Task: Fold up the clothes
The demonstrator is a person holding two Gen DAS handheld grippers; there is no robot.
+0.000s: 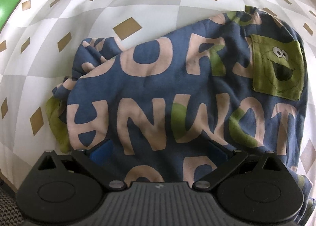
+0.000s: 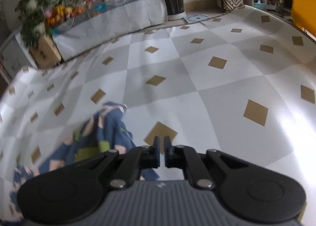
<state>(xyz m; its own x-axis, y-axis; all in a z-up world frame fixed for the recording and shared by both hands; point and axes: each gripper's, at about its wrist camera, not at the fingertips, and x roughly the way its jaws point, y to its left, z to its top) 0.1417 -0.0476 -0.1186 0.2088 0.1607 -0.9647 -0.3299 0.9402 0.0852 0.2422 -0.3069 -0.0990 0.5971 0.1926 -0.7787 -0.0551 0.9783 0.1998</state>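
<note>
Left gripper [image 1: 158, 147] points steeply down — fingers [image 1: 102, 152] spread over sweatshirt [image 1: 177, 91].

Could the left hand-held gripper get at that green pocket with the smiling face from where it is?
Probably yes. The left hand-held gripper hangs open over the blue sweatshirt, and the green pocket lies uncovered on top, off to one side, nothing between.

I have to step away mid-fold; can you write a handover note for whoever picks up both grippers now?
Left gripper: open, fingers spread over the blue lettered garment, gripping nothing.
Right gripper: shut, empty, above the checked cloth; a garment end lies to its left.
Done: garment looks partly folded, green pocket up.
Left: tidy the bunched left edge and finish folding.
</note>
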